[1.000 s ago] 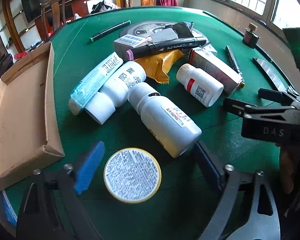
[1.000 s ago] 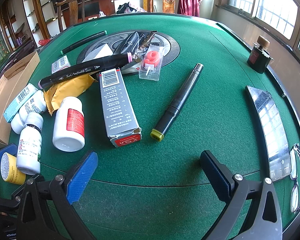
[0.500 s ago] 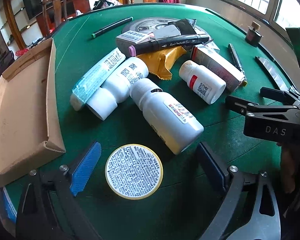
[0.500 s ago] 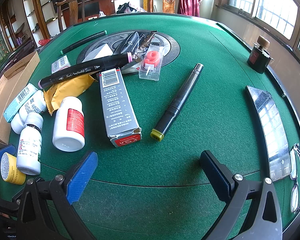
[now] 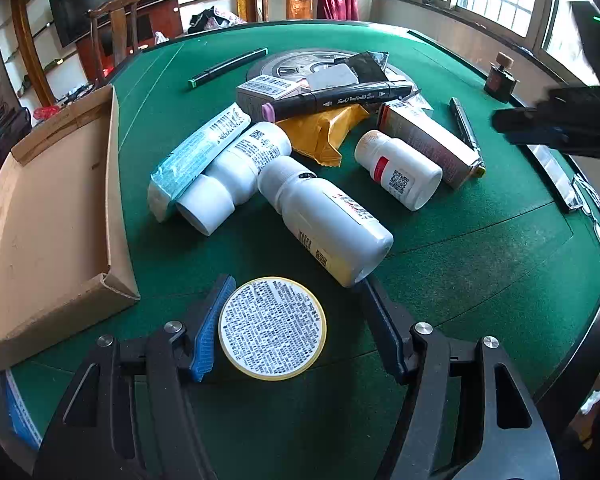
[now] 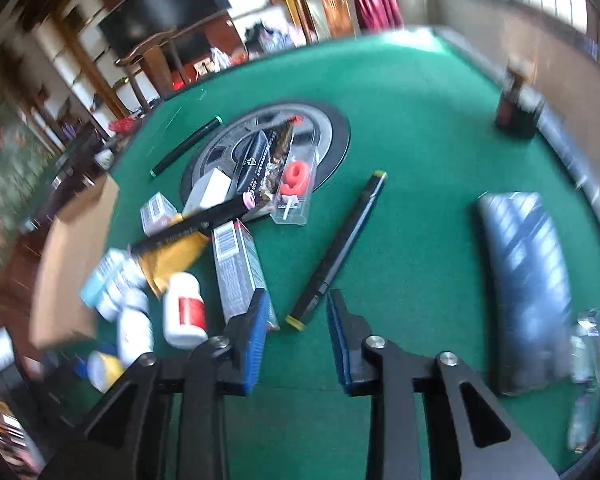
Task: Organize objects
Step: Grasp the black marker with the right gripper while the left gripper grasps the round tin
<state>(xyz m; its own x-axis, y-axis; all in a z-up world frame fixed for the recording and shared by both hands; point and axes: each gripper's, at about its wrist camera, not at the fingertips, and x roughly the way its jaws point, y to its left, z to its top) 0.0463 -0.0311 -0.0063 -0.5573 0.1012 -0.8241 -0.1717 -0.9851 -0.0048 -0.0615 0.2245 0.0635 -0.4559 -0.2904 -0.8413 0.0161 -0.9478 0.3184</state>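
So the left gripper (image 5: 288,320) sits low over the green table (image 5: 480,280) with the round yellow-rimmed tin (image 5: 273,328) right between its fingers. The jaws are closing: the blue pad at 9 o'clock looks like it's touching the tin's rim, while the dark pad at 3 o'clock is still a bit apart from it, so I wouldn't call it gripped yet. My guess is the tin gets picked first because it's the nearest loose thing and it stands on its own, clear of the pile.

The tin itself: flat top, white label packed with tiny black print, thin yellow edge. It looks rigid and short, so a pinch across the rim should hold fine.

The cardboard tray (image 5: 112,184) is open and waiting at roughly 9 to 10 o'clock of the tin, probably where stuff goes. The big white bottle (image 5: 328,220) lies on its side just past the tin at about 1 o'clock, its base near the dark pad, so that could get bumped.

The right gripper (image 6: 296,334) is blurry in its own view, fingers narrow and closing on nothing, with the black marker (image 6: 340,248) lying on the table just ahead of the tips at 12 o'clock.
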